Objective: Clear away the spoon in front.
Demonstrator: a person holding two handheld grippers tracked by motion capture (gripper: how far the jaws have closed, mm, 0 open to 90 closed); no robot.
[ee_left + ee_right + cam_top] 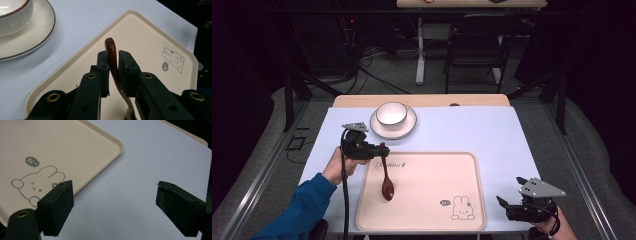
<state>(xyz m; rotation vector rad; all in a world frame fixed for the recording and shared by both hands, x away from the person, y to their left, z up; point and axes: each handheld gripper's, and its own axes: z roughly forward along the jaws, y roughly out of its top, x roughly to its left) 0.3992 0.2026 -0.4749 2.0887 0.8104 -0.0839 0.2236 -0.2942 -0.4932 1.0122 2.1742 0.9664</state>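
The left gripper point(374, 150) has its black padded fingers point(103, 67) clenched on the handle of a glossy brown wooden spoon point(386, 181), whose rounded bowl touches the smooth cream tray point(432, 200) near its left edge. The handle's lower stretch is hidden behind the fingers. By the bench's point(492, 130) near right corner, the right gripper point(511, 200) sits released, holding nothing.

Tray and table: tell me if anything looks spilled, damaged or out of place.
Nothing stands out. The brown spoon is held by its handle in the left gripper, its bowl end down on the tray. The white bowl sits upright on its saucer. No spills or breaks show.
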